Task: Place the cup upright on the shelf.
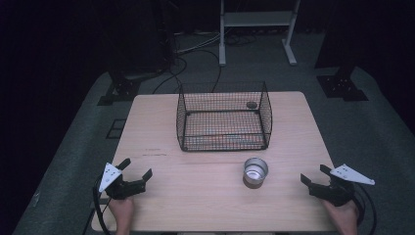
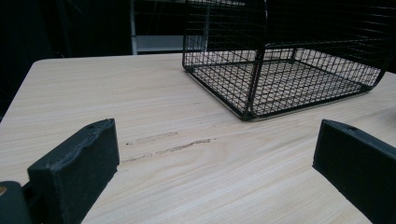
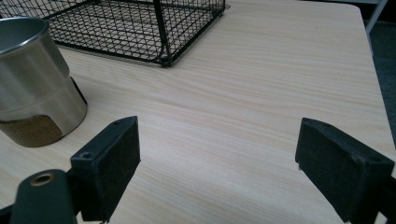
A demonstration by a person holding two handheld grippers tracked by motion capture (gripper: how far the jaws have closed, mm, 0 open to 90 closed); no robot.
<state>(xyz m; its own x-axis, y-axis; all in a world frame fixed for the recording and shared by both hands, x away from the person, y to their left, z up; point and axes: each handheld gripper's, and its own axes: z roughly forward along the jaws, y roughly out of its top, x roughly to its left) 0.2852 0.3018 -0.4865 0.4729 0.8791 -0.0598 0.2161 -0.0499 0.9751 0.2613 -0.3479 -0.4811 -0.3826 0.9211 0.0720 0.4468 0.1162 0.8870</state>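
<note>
- The high view was dim; the room around the bench fell nearly black.
- Light from overhead fell evenly on the wood, leaving soft, short shadows.
- The metal cup showed a pale glare inside and bright streaks on its wall.
- In both gripper views the near fingers looked slightly soft, the edges stretched.

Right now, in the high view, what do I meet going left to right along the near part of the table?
Left tongs, open → metal cup, standing upright in front of the wire basket → right tongs, open.
</note>
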